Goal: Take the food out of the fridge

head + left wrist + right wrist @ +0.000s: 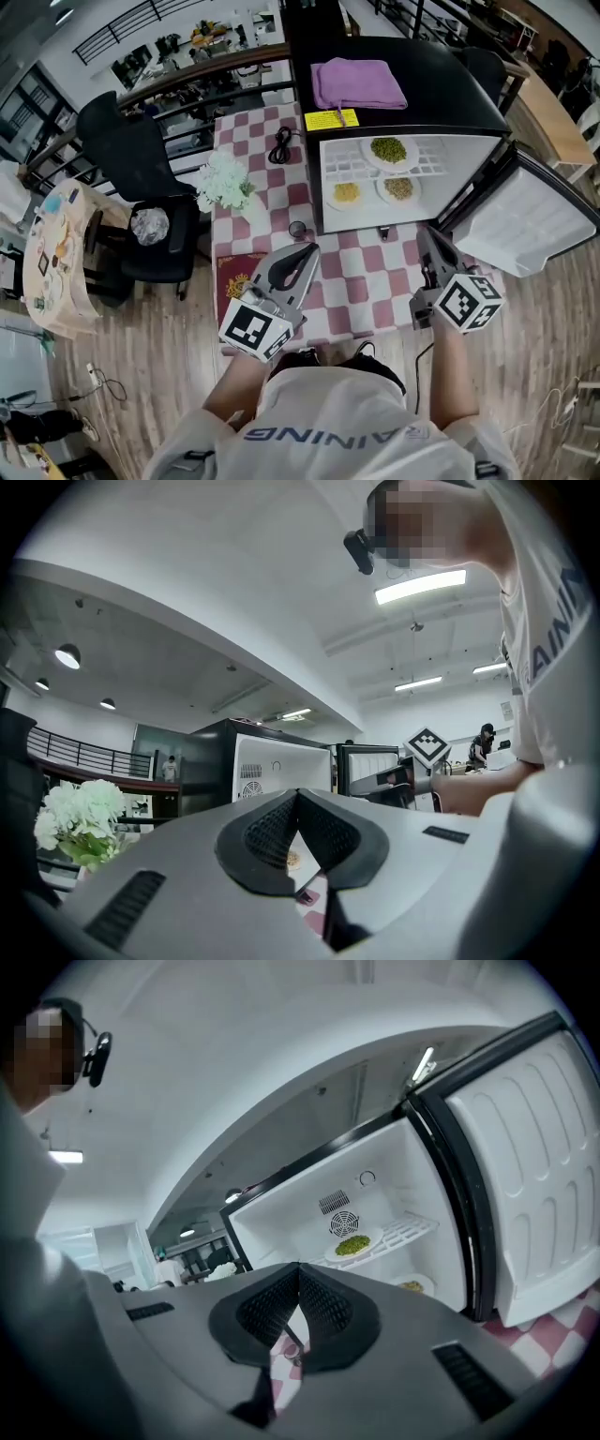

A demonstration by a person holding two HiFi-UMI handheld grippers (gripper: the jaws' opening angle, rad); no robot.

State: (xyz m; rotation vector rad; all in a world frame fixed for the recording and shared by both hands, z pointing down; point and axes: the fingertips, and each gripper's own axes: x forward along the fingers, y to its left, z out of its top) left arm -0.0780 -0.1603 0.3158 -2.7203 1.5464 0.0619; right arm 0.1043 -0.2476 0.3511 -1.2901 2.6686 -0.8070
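Observation:
A small black fridge (394, 70) stands open on the checkered table (366, 281), its door (525, 220) swung out to the right. Inside, a plate of green food (388, 150) sits on the white wire shelf. Below it are a plate of yellow food (346, 193) and a plate of brownish food (398, 187). My left gripper (305, 253) is shut and empty over the table, left of the fridge opening. My right gripper (427, 239) is shut and empty just in front of the opening's lower right. The right gripper view looks into the fridge at the green plate (352, 1246).
A purple cloth (358, 82) lies on the fridge top. White flowers (225, 180), a black cable (280, 145) and a small round object (297, 229) sit on the table left of the fridge. A black office chair (141, 187) stands further left.

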